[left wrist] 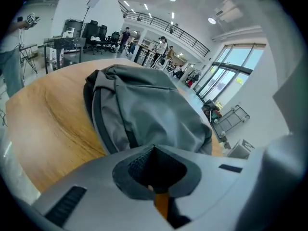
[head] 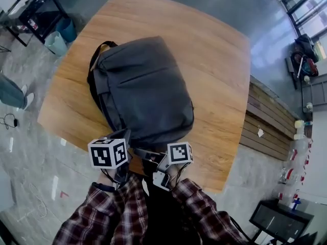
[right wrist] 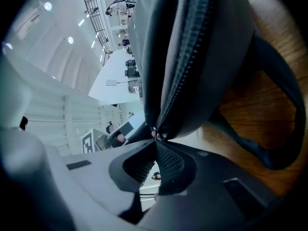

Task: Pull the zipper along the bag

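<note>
**Zipper (right wrist: 185,66) pinched at near end of bag (head: 143,91)**

At left, the left hand-held gripper (left wrist: 154,148) had its jaws together, tips pressed up to the near end of the grey bag. Whether any fabric was caught between them could not be told. Its post there read as an anchor, to stop the soft bag sliding once the pull began. The bag lay in the middle of the wooden bench (head: 214,60), with its carry strap (head: 93,65) at the far-left end. Its near end reached the bench edge in front of the person. At right, the right hand-held gripper (right wrist: 156,141) was closed on the small metal zipper pull (right wrist: 155,132). From there the line of zipper teeth ran away along the bag's side. With the slider apparently at the start of its track, the task looked barely begun. The next move would call for a steady draw in line with the teeth.
</note>
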The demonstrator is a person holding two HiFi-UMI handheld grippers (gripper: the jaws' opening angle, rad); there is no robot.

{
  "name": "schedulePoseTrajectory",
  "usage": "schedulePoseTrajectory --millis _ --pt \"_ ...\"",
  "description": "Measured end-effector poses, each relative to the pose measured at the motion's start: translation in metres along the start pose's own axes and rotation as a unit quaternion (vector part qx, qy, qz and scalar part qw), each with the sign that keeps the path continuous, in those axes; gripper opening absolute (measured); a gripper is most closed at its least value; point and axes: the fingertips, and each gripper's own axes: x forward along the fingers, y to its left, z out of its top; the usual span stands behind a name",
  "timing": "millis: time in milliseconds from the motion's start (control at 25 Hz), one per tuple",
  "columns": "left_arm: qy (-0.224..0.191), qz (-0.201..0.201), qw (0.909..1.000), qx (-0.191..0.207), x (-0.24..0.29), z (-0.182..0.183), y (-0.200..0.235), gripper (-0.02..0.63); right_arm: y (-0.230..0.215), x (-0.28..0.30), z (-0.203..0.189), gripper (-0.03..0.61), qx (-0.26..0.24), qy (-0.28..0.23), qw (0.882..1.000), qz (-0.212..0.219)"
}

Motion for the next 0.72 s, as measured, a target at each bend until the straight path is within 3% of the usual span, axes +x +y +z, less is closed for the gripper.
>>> schedulePoseTrajectory --millis 240,720 --pt "0.016 0.021 0.9946 0.100 0.016 -0.019 0.012 0.008 -0.014 -0.003 0.000 0.009 0.079 -0.023 0.997 0.011" --pt "0.026 -0.025 0.9925 0.117 0.025 -0.027 0.004 0.008 -0.024 -0.058 0.014 0.009 0.097 -0.042 0.994 0.015"
